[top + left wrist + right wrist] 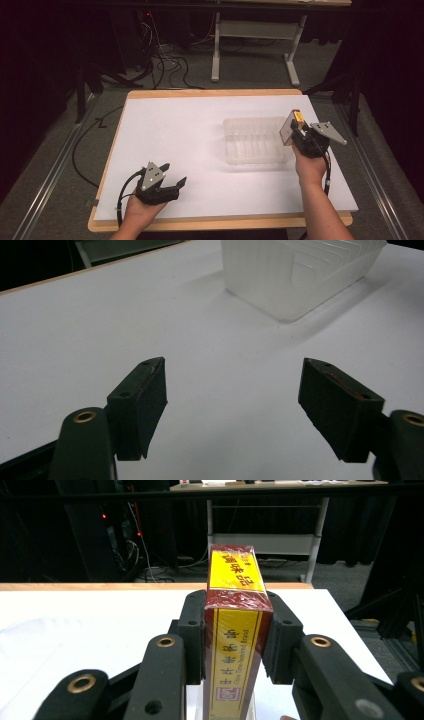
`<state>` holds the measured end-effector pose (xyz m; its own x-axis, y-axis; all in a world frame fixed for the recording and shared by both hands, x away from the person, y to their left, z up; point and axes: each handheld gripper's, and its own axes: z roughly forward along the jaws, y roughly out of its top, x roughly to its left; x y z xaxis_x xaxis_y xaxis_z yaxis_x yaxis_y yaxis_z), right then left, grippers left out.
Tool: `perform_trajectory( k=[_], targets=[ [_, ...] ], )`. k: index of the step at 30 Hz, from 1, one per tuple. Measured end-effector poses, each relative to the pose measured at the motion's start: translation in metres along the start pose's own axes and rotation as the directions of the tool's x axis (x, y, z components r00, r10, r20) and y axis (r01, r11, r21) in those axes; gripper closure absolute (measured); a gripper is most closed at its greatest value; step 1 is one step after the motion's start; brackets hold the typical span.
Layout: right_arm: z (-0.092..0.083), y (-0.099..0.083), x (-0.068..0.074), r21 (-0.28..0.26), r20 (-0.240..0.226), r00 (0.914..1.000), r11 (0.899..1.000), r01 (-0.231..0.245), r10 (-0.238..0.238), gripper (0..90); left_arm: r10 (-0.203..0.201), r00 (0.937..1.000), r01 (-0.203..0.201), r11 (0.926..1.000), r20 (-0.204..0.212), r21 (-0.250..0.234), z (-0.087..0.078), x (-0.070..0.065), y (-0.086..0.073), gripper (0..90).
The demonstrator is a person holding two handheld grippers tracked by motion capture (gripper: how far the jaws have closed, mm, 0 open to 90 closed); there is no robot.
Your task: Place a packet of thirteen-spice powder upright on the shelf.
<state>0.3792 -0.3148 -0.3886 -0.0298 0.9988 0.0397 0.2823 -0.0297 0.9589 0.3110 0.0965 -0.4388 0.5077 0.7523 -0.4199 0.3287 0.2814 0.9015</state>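
Dark floor, trailing cables and the legs of another desk surround a wooden table (pixel 220 93) whose top is covered almost edge to edge by a white sheet (pixel 170 145). Most of that sheet lies bare, with wide open room across its left half and along the near edge. A clear plastic bin (pixel 255 141) with ribbed dividers stands right of centre, nearer the right edge than the left and well apart from the near edge. The left gripper (pixel 172 184) sits low by the near left corner, the hand (pixel 140 207) behind it coming in from the bottom, and its jaws point toward the right across the sheet; in the left gripper view they stand wide apart with nothing between them, the bin well ahead of them. The right gripper (pixel 294 131) is raised beside the bin's right end, the forearm rising from the near right edge and the wrist bent toward the far side. Its jaws are clamped on a yellow and dark red box (pixel 234 630), pressing its two broad faces. The box's long axis runs along the jaws, away from the hand toward the table's far edge, with a narrow yellow edge facing up.
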Motion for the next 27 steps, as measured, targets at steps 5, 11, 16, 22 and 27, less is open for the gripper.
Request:
perform_trajectory(
  k=[5,11,16,22,27],
  targets=[
    [0.005,-0.002,0.0,0.014,0.014,0.9999,1.0,0.006,-0.006,68.2,0.021,0.9998,-0.021,0.9997,0.006,0.008,0.0,-0.002,-0.002,27.9],
    [0.008,-0.004,0.001,0.02,0.021,0.9997,1.0,0.011,-0.011,68.2,0.027,0.9996,-0.027,0.9996,0.013,0.008,-0.001,-0.002,-0.002,27.7],
    [0.014,-0.011,0.002,0.039,0.021,0.9996,0.999,0.019,-0.02,68.2,0.031,0.9994,-0.031,0.9995,0.013,0.005,-0.002,-0.001,-0.001,27.7],
    [0.017,-0.016,0.003,0.05,0.015,0.9996,0.999,0.022,-0.023,68.2,0.03,0.9994,-0.03,0.9995,0.015,0.01,-0.001,0.0,-0.002,27.6],
    [0.019,-0.019,0.003,0.066,0.023,0.9992,0.997,0.032,-0.033,68.2,0.026,0.9995,-0.027,0.9996,0.02,0.014,0.0,0.001,-0.001,27.4]
  ],
)
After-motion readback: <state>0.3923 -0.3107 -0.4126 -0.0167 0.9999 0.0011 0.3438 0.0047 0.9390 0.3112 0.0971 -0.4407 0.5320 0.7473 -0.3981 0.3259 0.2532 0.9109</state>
